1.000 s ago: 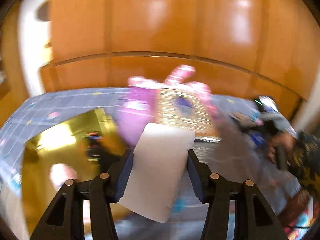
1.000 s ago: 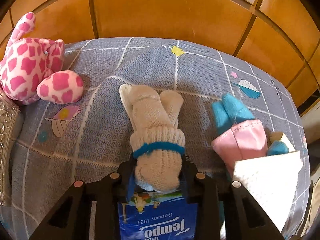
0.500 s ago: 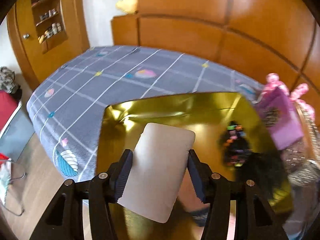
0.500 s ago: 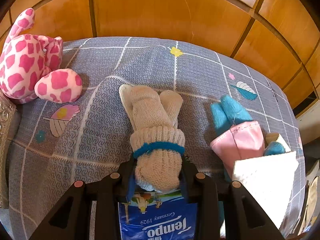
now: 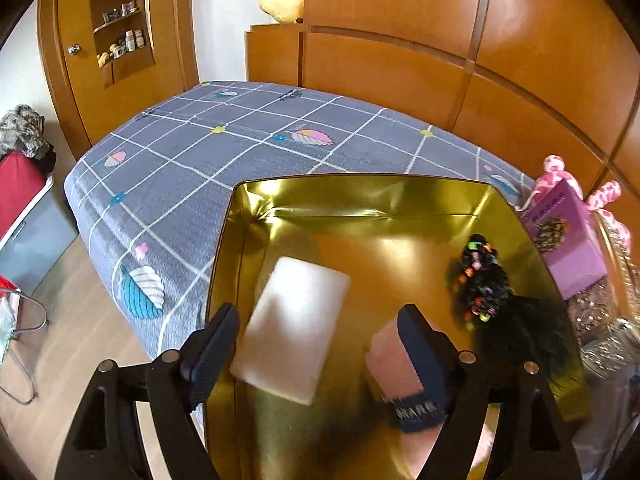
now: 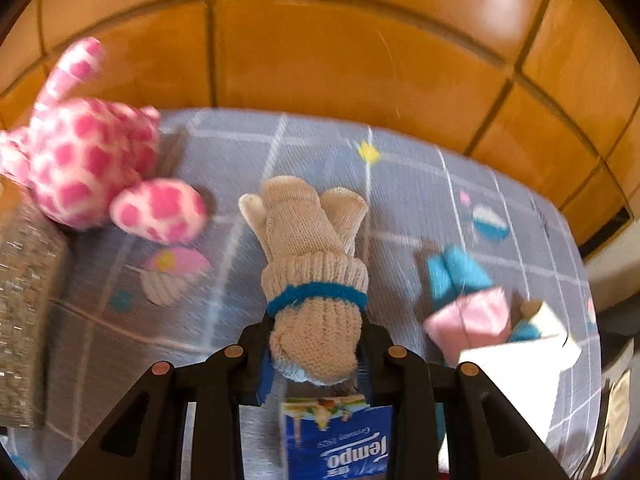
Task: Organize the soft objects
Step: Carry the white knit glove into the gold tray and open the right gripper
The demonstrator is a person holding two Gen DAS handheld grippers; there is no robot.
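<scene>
In the left wrist view the left gripper (image 5: 318, 344) stands with its jaws wide apart, having just been opening; the white rectangular foam block (image 5: 294, 326) lies between them but free of both pads, blurred, over the floor of the shiny gold metal tray (image 5: 360, 196). At about four o'clock from the block, a pink soft item with a dark band (image 5: 394, 364) lies in the tray, partly behind the right-hand finger. Farther off at two o'clock in the tray sits a black fuzzy piece with small coloured beads (image 5: 482, 280). Past the tray's three o'clock rim stands a purple box (image 5: 568, 236), and beyond the tray spreads the grey checked bedsheet (image 5: 224, 148). In the right wrist view the right gripper (image 6: 316, 356) is clamped on the cuff end of a pair of beige knitted gloves with a blue band (image 6: 310, 256). Just below the jaws is a blue Tempo tissue pack (image 6: 340, 440). At ten o'clock sits a pink-spotted plush toy (image 6: 88, 160); at three o'clock lies a pink cloth piece (image 6: 472, 316).
</scene>
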